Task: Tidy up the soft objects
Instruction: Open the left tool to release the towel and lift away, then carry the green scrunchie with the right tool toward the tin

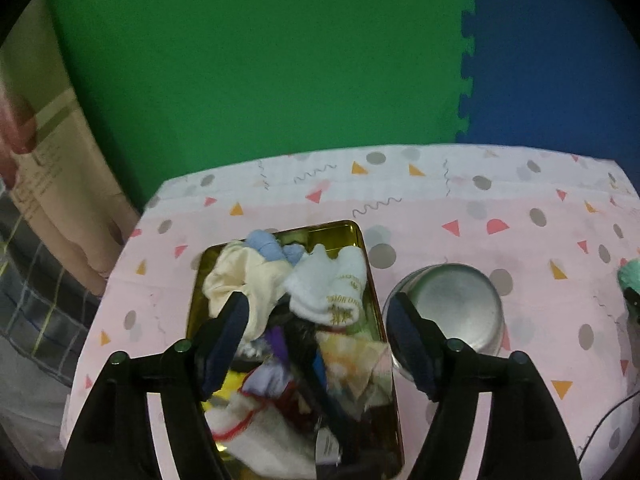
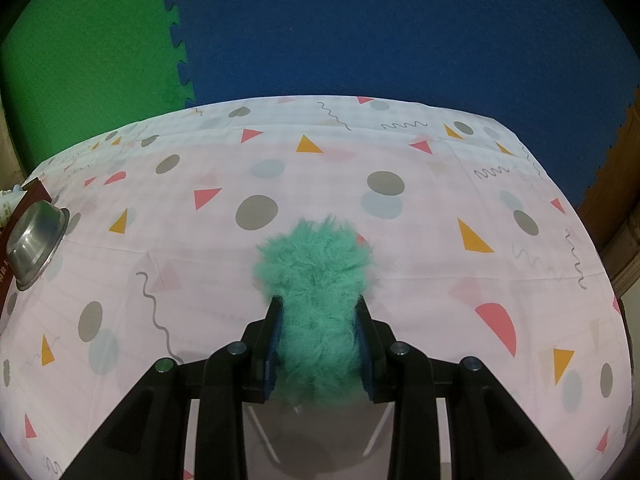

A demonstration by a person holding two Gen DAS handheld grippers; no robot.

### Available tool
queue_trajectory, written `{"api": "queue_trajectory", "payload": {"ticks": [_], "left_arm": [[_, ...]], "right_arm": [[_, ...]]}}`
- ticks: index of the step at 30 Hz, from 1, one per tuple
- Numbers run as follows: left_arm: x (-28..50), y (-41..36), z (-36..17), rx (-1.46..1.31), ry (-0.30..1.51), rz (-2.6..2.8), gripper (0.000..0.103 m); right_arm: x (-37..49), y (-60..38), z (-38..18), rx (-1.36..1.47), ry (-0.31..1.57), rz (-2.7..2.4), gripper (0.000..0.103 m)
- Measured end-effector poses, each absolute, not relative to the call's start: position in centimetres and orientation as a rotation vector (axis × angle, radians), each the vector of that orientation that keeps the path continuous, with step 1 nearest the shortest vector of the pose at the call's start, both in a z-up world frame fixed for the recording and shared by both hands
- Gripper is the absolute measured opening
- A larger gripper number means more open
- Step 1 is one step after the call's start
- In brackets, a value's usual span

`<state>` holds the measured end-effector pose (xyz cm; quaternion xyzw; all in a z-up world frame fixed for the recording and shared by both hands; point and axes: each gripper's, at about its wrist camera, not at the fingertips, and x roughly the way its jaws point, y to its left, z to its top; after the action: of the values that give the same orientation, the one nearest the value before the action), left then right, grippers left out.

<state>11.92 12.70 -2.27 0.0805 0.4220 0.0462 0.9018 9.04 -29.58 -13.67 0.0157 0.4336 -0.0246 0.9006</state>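
A gold rectangular tin [image 1: 356, 227] sits on the pink patterned tablecloth [image 1: 500, 208], heaped with socks and cloths: a white sock [image 1: 332, 284], a cream cloth [image 1: 236, 272] and a light blue sock [image 1: 264, 244] on top. My left gripper [image 1: 317, 304] hangs open above the heap, with nothing pressed between its fingers. In the right wrist view my right gripper [image 2: 319, 300] is shut on a fluffy teal soft toy [image 2: 316, 256], held just over the cloth. The toy's edge [image 1: 628, 276] also shows at the far right of the left wrist view.
A steel bowl [image 1: 452, 300] stands just right of the tin, and shows again [image 2: 36, 240] at the left edge of the right wrist view. Green [image 1: 260, 60] and blue [image 2: 380, 28] foam mats lie beyond the table's far edge. A cardboard box [image 1: 52, 152] stands off the table's left side.
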Motion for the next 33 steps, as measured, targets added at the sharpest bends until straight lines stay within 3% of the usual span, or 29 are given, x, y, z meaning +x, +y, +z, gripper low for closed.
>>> {"api": "queue_trajectory", "payload": {"ticks": [11, 33], "left_arm": [[5.6, 17.0, -0.8, 0.05, 0.799, 0.205, 0.079], [1.2, 21.4, -3.9, -0.005, 0.777, 0.361, 0.079]], "right_arm": [[9.0, -29.6, -13.6, 0.025, 0.897, -0.052, 0.033], [8.3, -27.9, -12.9, 0.049, 0.923, -0.092, 0.029]]}}
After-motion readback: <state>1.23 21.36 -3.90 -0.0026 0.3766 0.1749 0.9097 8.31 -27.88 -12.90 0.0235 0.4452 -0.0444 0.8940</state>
